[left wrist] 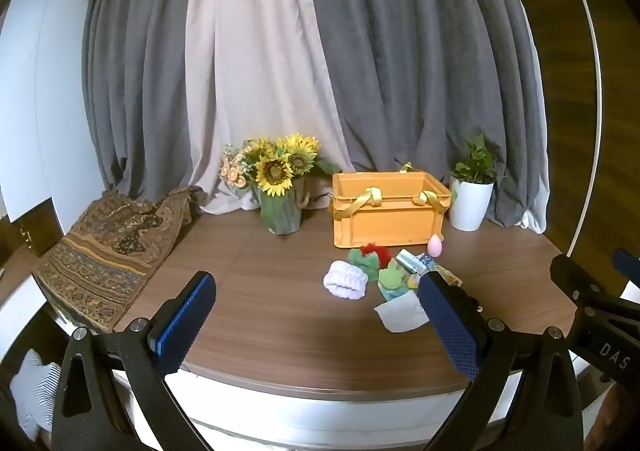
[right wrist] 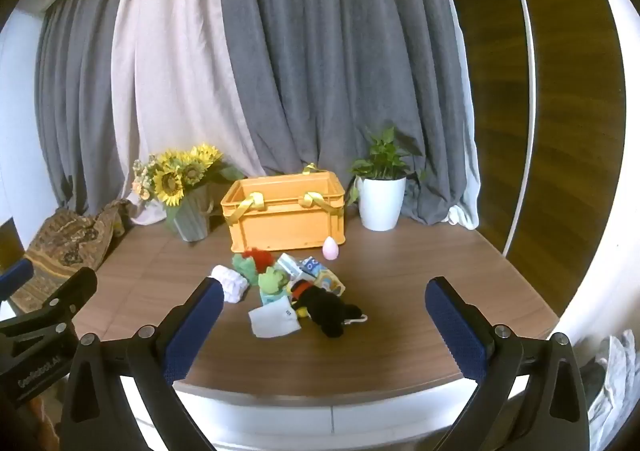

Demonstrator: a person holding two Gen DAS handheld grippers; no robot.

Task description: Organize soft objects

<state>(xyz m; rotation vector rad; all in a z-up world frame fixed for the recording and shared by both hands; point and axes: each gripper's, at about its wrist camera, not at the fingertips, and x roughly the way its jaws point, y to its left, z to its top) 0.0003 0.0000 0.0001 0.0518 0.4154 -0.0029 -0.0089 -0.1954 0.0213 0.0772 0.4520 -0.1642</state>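
Both the left gripper (left wrist: 316, 315) and right gripper (right wrist: 324, 315) hung wide apart, holding nothing, above the near table edge, apparently sizing up the heap of soft plush toys (right wrist: 288, 287) piled before the open orange plastic crate (right wrist: 285, 211).

Both grippers are held side by side, level, pointing forward. The left gripper (left wrist: 316, 303) has its two blue-padded fingers (left wrist: 188, 321) spread wide apart, with nothing between them. The right gripper (right wrist: 324, 311) is spread just as wide, its fingers (right wrist: 456, 331) bare too. Each one's black frame shows at the edge of the other's view.
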